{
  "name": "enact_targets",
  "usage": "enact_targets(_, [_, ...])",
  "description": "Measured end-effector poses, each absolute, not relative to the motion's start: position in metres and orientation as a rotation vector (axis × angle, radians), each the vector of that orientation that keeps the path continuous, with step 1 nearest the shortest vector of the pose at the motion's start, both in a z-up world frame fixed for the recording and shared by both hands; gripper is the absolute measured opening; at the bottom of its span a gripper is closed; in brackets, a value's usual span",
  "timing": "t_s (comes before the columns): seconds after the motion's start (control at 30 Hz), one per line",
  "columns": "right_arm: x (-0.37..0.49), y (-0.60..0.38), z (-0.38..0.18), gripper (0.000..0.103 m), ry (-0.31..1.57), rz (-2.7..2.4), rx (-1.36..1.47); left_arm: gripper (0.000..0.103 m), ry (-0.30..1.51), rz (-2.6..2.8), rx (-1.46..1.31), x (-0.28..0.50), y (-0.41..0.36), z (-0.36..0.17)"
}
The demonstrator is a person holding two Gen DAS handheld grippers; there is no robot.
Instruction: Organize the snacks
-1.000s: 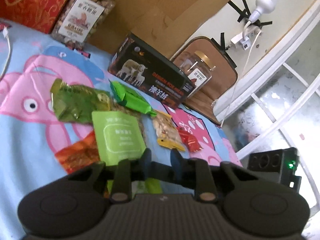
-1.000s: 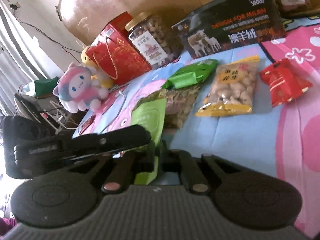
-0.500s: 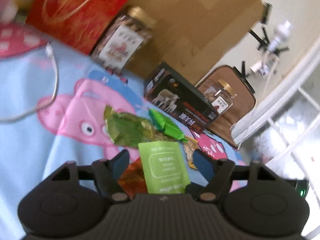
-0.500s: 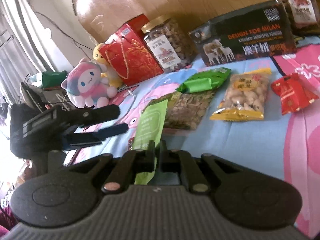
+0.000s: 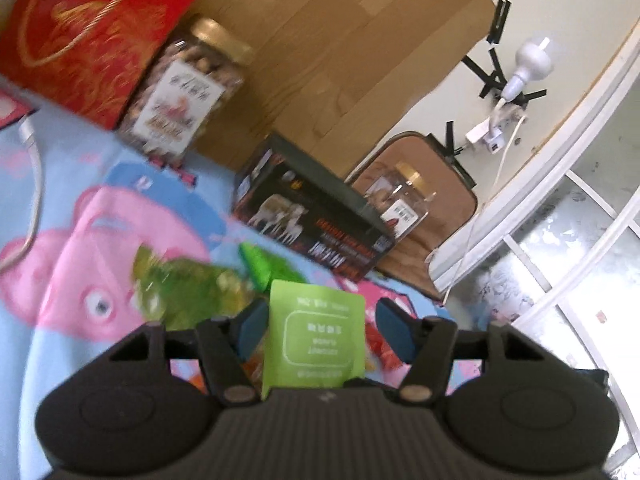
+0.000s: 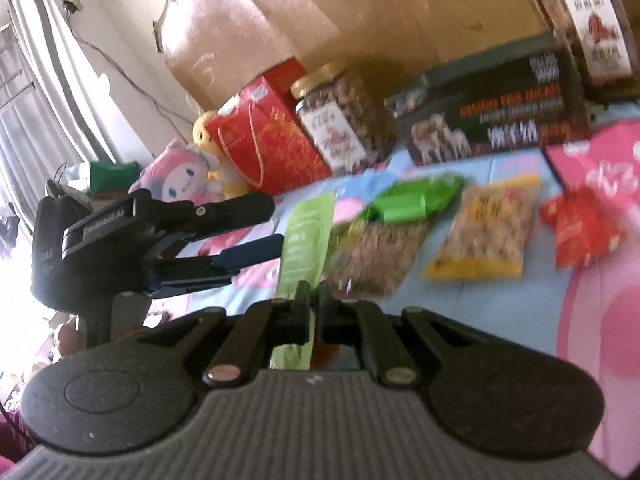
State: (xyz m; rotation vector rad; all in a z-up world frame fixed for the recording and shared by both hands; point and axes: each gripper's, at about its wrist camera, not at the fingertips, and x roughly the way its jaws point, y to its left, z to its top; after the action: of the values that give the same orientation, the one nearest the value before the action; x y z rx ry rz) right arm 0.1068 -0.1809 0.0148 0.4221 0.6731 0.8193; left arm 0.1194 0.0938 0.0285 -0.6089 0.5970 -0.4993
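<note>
- Lime-green and flat, the sachet [image 6: 306,236] stands on edge above the cartoon-print bed cover [image 6: 472,320], pinched by its lower edge in the right tongs [image 6: 314,300], whose jaws are pressed together on it.
- Seen from the left wrist, the same sachet [image 5: 316,340] shows its printed face between the blue pads of the left tongs [image 5: 316,330]; those jaws are spread to either side and have just been closing in a little, yet neither pad presses the foil.
- As a judgement, the sachet is very light, thin and floppy: it holds its shape only while gripped along a sealed edge, and its glossy film looks slippery, so a hold on the flat seam near an edge or corner suits it better than one across the soft middle.
- Beyond the sachet, the other snacks lie on the cover: a mottled green bag [image 6: 372,256] just behind it, a bright green packet [image 6: 412,200] past that, then to the right a yellow nut bag [image 6: 488,232] and a red wrapper [image 6: 580,228].
- Farther back from the sachet, a dark box [image 6: 492,120] printed with sheep, a nut jar [image 6: 340,120] and a red gift bag [image 6: 264,136] stand along the cardboard.
</note>
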Motion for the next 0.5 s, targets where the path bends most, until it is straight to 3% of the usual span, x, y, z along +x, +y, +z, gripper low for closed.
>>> enact_targets(0.37, [0.206,-0.195,0.09,0.007,0.46,0.696,0.338,0.06,0.454,-0.546,-0.456,0.247,0.035,0.123])
enact_targets(0.5, [0.252,-0.203,0.101,0.008,0.407,0.631,0.335,0.06,0.414,-0.532,-0.452,0.29,0.021,0.135])
